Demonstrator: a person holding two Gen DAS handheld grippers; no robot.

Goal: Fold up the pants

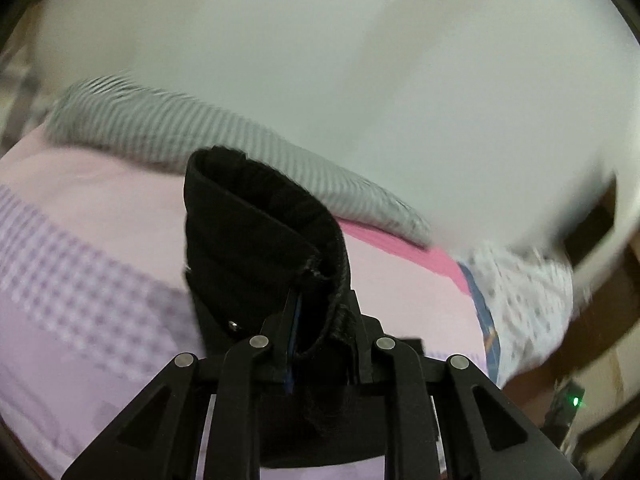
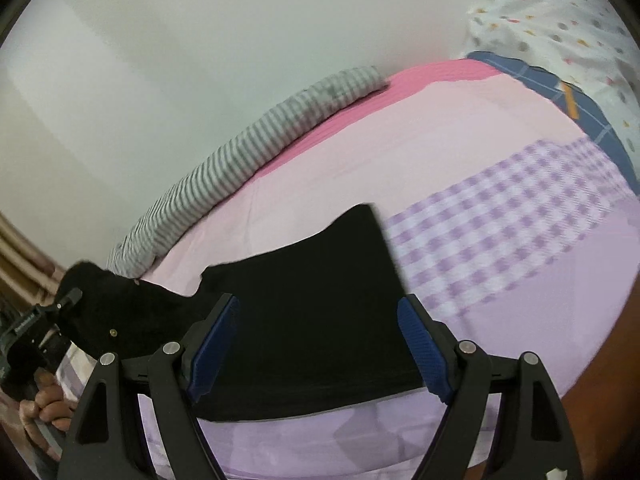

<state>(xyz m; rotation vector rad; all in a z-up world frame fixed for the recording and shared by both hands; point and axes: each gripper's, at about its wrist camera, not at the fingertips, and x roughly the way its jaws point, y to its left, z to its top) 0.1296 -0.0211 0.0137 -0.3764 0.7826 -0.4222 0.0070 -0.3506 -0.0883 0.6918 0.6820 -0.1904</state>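
Black pants [image 2: 320, 248] lie spread on the pink and lilac bed sheet [image 2: 460, 120]. At the far left of the right wrist view, one end of them is lifted off the bed by my left gripper [image 2: 70, 298], which a hand [image 2: 44, 404] holds. In the left wrist view that gripper [image 1: 320, 308] is shut on a thick folded band of the pants [image 1: 248, 232], which stands up between the fingers and hides the tips. My right gripper [image 2: 318, 302] hangs open just above the flat part of the pants, its blue pads [image 2: 420, 344] apart and touching nothing.
A long grey striped bolster [image 2: 248, 144] lies along the white wall at the back of the bed. A white dotted cloth [image 2: 560, 20] and a blue checked one [image 2: 560, 84] lie at the far right end. The bed's front edge drops to brown floor [image 2: 600, 360].
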